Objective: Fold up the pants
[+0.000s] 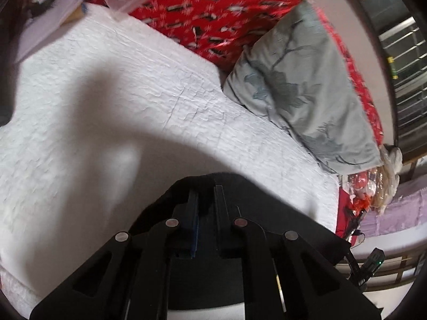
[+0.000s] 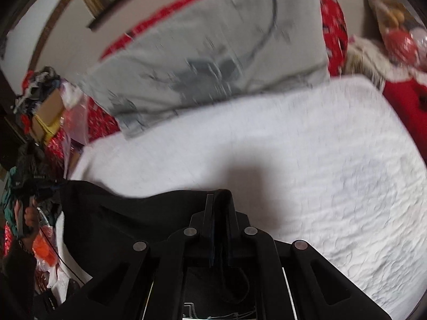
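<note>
From my left camera, the left gripper (image 1: 205,194) has its jaws pressed together on a fold of the black pants (image 1: 240,186), the cloth bunched around the fingertips and spreading to the right under the frame. Beyond it the white quilt (image 1: 133,93) covers the bed, with a broad shadow across it. Further back lies a red patterned blanket (image 1: 213,13), and to the right of that a grey pillow (image 1: 299,80) with a flower print leans against it. At the far right edge I see some wrapped clutter (image 1: 373,186), too blurred to name.

From my right camera, a hand (image 2: 26,218) at the far left holds the other grip. The pants (image 2: 120,218) stretch from there across to the right gripper (image 2: 220,197), whose jaws are clamped on a pinch of the black cloth. The quilt (image 2: 320,160) fills the right side, and the pillow (image 2: 213,53) stands behind it, blurred.
</note>
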The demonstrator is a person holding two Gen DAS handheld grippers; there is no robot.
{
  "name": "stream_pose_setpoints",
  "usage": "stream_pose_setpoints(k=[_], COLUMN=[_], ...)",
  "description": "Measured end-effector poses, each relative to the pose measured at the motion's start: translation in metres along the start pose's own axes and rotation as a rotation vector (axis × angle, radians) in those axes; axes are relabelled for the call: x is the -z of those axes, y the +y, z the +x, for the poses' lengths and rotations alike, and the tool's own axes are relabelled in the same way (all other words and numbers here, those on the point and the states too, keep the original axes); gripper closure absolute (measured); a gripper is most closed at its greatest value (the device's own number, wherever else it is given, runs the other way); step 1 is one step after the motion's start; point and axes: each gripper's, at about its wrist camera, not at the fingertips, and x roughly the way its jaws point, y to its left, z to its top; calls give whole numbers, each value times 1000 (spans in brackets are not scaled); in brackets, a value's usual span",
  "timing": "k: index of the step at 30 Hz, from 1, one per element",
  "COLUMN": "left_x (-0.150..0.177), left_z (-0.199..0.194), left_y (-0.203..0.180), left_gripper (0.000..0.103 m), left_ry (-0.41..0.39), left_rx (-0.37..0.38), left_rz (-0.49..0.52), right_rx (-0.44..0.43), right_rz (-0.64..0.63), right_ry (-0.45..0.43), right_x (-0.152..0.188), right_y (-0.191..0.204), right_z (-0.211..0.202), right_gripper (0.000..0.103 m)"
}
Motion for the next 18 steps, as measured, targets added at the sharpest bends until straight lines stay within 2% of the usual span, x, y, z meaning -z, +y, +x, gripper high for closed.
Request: stream_pose_setpoints(k=[5,8,10,15,18], left_x=[40,74,96,137,147], left_z=[-25,-27,-26,-8,-11], left_y=[17,37,54,115,130], left_gripper=[95,95,95,95,95], left_ry=[-35,-23,-12,60,72], left_rx=[17,51,35,-14,11], left_rz=[-37,-77,-104,-299,-372], right_rx=[-43,-46,-36,-19,-6], right_rz=[-37,-54,-56,-18,-2], right_ry=[-16,10,31,86,113], right_x=[31,63,84,120,131], right_y=[11,6,0,-19,-25], right_z=[-23,-30,-33,-35,-33], right_gripper=[98,98,98,98,96])
